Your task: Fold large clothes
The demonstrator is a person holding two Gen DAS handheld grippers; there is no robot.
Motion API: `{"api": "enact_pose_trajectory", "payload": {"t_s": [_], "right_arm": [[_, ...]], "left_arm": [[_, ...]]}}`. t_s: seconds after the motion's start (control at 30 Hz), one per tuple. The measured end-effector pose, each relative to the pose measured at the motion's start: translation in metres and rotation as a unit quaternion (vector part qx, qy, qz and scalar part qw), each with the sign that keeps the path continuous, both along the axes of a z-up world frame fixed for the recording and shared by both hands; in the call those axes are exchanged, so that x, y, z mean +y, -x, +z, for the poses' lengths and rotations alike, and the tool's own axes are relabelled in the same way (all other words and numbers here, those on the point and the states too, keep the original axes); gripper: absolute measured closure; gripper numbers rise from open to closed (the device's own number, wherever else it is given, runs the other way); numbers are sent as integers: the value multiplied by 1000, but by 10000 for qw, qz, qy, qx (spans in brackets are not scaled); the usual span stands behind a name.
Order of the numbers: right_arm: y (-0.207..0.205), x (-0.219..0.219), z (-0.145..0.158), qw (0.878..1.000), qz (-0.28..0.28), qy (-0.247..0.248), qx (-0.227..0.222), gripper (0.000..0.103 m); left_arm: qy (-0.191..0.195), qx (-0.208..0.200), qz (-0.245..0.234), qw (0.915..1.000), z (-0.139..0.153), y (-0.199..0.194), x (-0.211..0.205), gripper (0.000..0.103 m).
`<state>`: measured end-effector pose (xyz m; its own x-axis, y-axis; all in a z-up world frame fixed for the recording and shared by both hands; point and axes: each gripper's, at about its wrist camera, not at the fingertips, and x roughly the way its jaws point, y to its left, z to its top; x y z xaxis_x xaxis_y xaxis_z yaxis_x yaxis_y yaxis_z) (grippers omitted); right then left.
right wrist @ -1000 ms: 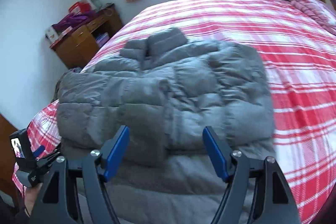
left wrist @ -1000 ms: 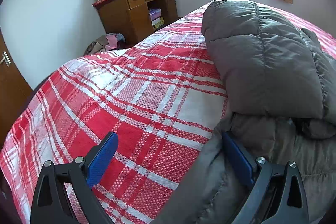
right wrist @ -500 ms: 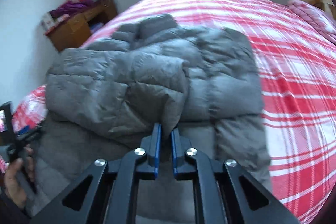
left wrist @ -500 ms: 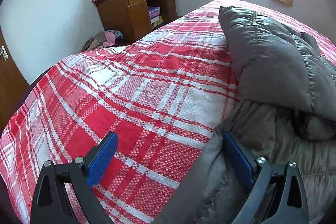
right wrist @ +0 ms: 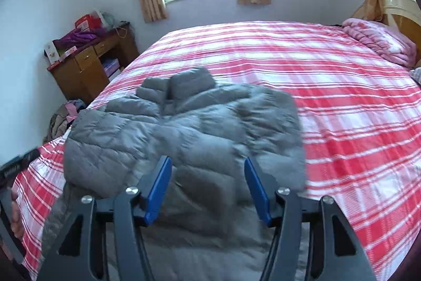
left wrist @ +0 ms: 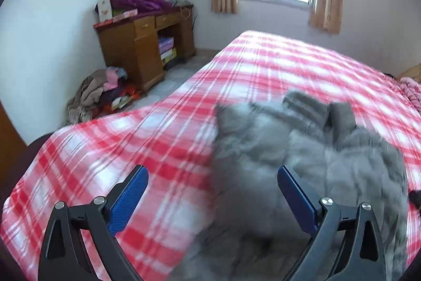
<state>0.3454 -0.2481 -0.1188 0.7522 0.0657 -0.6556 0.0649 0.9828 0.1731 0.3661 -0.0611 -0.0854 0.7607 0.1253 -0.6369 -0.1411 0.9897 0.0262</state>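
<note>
Both grippers risen since earlier: right gripper jaws just reopened, empty; left gripper open, empty. Grey padded jacket lies on bed, near-left, sleeves folded in. Next likely: grip hem, fold toward collar.

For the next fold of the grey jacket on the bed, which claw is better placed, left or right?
Probably the right claw: it is open and hangs centred over the grey jacket. The left claw, also open, straddles the jacket's edge, half over the red plaid bedspread.
</note>
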Motion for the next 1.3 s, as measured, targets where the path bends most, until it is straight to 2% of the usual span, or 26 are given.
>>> {"api": "enact_pose_trajectory", "payload": {"t_s": [0.1,0.27,0.3,0.37,0.57,0.63,0.77,1.07,1.13,1.2,1.27,1.3], "right_arm": [[-26,17,-14,10000,-43,27,3,42],[-50,22,-56,9992,-63,-129,370,42],[-53,22,-64,9991,-67,-101,417,42],[-56,22,-77,9989,-66,6,458,42],[-58,22,-92,9987,-48,130,493,42],[-58,23,-93,9984,-53,199,523,41],[-60,26,-96,9977,-71,334,593,41],[-60,35,-99,9951,-121,714,671,40],[-62,37,-95,9940,-61,802,740,40],[-58,31,-85,9951,1,599,785,41],[-48,23,-65,9975,-155,392,562,40],[-43,24,-52,9982,-223,438,354,40]], "left_arm": [[-118,-26,-92,9999,-16,-26,-23,4],[-520,627,-180,9965,-83,-65,-49,4],[-534,649,-201,9963,-94,-67,-50,4],[-435,641,-243,9967,-104,-67,-49,4],[-227,815,-184,9962,-112,-72,-47,1],[-276,859,-177,9958,-115,-73,-49,1],[-417,872,-159,9952,-118,-73,-53,1],[-410,909,-181,9949,-116,-77,-53,1],[-340,964,-194,9946,-104,-74,-47,1],[-197,876,-226,9957,-86,-66,-38,1],[7,516,-235,9984,-59,-58,-28,1],[127,413,-167,9989,-48,-60,-23,1]]}}
